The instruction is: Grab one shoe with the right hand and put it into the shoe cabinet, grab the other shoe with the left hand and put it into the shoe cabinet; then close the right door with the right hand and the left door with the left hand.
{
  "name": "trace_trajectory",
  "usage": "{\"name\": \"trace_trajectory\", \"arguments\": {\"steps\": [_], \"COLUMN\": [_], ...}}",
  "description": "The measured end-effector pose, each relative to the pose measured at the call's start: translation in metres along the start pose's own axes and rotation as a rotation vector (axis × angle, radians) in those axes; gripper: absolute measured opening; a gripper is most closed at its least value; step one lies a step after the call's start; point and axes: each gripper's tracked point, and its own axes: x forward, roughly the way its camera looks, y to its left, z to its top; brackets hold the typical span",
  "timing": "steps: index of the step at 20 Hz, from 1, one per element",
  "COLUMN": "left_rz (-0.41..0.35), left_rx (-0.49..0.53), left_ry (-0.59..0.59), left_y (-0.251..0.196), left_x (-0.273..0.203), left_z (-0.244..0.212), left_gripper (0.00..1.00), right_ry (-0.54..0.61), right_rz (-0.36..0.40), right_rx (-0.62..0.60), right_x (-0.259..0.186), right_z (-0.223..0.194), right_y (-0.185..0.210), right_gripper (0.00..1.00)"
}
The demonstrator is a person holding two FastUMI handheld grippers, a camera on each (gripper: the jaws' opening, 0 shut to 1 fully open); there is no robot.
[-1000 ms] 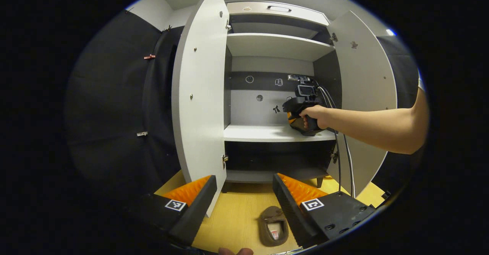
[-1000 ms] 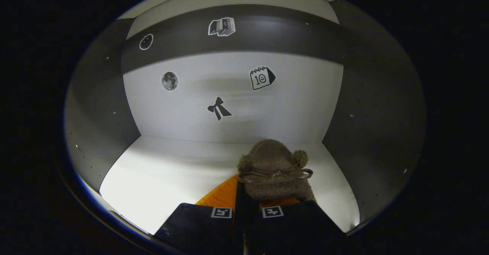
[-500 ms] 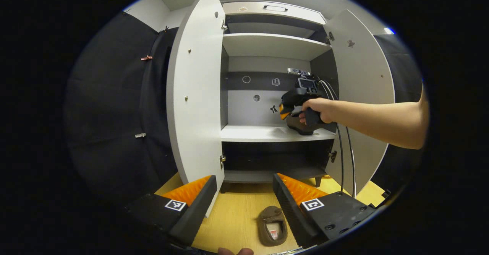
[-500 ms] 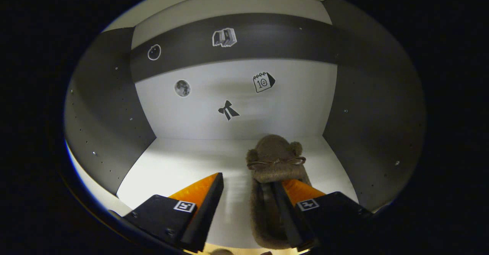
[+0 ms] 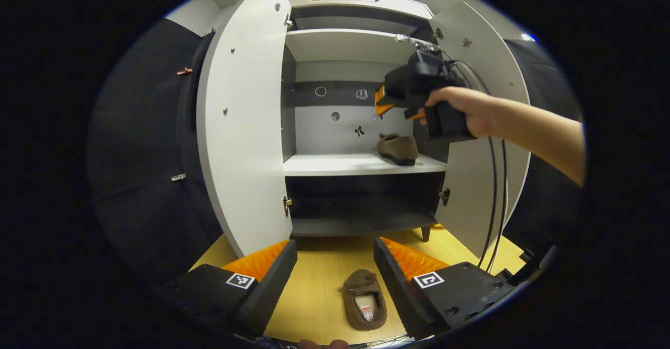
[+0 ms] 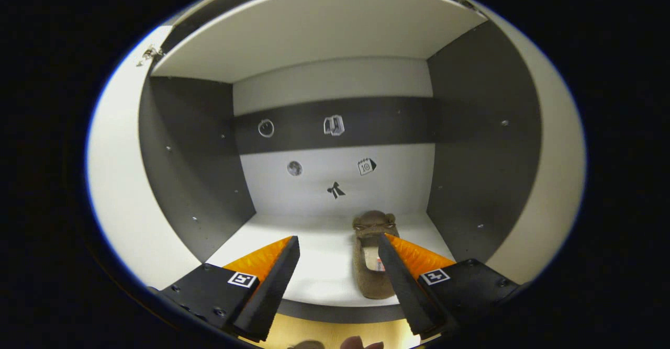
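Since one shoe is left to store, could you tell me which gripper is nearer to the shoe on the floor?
Left. The left gripper hangs open just above the shoe on the floor; the right gripper is up by the cabinet shelf.

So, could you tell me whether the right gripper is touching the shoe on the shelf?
Apart: in the left gripper view the right gripper hangs above the shoe, wall visible between.
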Motion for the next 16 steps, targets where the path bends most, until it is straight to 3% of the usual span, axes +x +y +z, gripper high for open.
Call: {"name": "trace_trajectory", "arguments": {"steps": [5,13,16], "left_rz": [-0.02,-0.121,-0.135], "left_rx": [-0.028,0.03,0.025], "left_ry": [0.082,0.357,0.422], "left_y": [-0.003,-0.028,-0.034], "left_x": [0.015,0.053,0.074], "left_z": [-0.042,-0.16,-0.194], "left_gripper": [0.94,0.93,0.84], "right_ry": [-0.148,-0.247,-0.255], "right_rz": [0.005,-0.009,-0.03], "right_rx": [-0.043,-0.089,-0.086], "right_x": [-0.095,-0.216,-0.249], "right_z": [0.024,0.033,0.032], "right_y": [-0.002,-0.028,-0.047], "right_gripper": [0.97,0.96,0.96]}}
